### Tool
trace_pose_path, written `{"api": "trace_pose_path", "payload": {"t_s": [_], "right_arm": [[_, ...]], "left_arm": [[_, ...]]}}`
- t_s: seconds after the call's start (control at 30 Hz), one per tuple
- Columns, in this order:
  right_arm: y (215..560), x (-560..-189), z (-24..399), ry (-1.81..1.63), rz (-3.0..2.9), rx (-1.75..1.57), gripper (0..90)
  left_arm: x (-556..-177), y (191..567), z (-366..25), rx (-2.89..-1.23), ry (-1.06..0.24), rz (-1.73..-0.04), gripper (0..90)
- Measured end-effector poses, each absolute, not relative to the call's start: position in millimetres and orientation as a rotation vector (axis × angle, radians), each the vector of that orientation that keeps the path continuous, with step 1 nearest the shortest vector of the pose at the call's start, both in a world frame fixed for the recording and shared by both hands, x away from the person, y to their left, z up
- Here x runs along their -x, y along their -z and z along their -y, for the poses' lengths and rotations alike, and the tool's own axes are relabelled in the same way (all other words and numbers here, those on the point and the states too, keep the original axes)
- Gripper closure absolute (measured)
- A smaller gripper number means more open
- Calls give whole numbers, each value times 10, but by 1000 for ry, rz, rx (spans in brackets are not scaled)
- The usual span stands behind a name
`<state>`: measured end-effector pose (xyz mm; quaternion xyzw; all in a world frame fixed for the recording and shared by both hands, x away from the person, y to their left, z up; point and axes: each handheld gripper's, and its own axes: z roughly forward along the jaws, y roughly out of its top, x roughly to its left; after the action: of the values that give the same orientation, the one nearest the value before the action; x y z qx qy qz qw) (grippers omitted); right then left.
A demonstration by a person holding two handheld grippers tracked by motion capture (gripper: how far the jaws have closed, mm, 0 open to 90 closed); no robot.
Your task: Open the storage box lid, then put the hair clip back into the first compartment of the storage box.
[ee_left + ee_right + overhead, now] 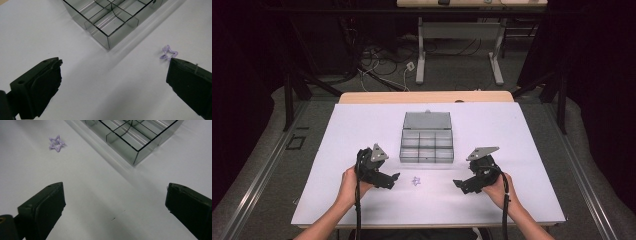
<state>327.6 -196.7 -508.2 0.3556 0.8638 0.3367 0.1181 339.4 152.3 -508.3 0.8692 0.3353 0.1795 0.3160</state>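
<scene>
Lilac star (415, 181) waits on the white surface (362, 130), untouched.
Both tongs, left (395, 178) and right (458, 184), gape wide either side; the compartment box (427, 146) stands open, nothing sorted yet.

Star (416, 181) before compartment box (427, 155)

Glossy clear-plastic box (110, 22), translucent purple plastic star (57, 143), matt white tabletop (362, 130).

1. The compartment box (110, 20) ran off the top edge in both gripper views, so its far cells were cut off.
2. The purple star (168, 53) was partly tucked behind the left gripper's jaw.
3. From the high view, the star's shape was too tiny to make out.
</scene>
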Motion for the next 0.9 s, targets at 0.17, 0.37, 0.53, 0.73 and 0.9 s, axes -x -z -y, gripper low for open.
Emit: {"api": "trace_pose_path", "payload": {"t_s": [0.17, 0.37, 0.53, 0.73, 0.9], "right_arm": [[5087, -3278, 1965, -998, -2517, -1051, 22], [5088, -3279, 1965, -999, -2519, -1049, 22], [5090, -3283, 1968, -994, -2518, -1050, 21], [5090, -3281, 1969, -992, -2519, -1051, 20], [5080, -3281, 1973, -994, -2511, -1056, 20]], "left_arm": [[-3398, 5075, -1527, -2302, -458, -882, 0], [-3395, 5088, -1517, -2288, -465, -888, 0], [-3391, 5086, -1503, -2287, -459, -884, 0], [-3393, 5095, -1484, -2285, -454, -889, 0], [-3391, 5103, -1436, -2291, -445, -875, 2]]}}
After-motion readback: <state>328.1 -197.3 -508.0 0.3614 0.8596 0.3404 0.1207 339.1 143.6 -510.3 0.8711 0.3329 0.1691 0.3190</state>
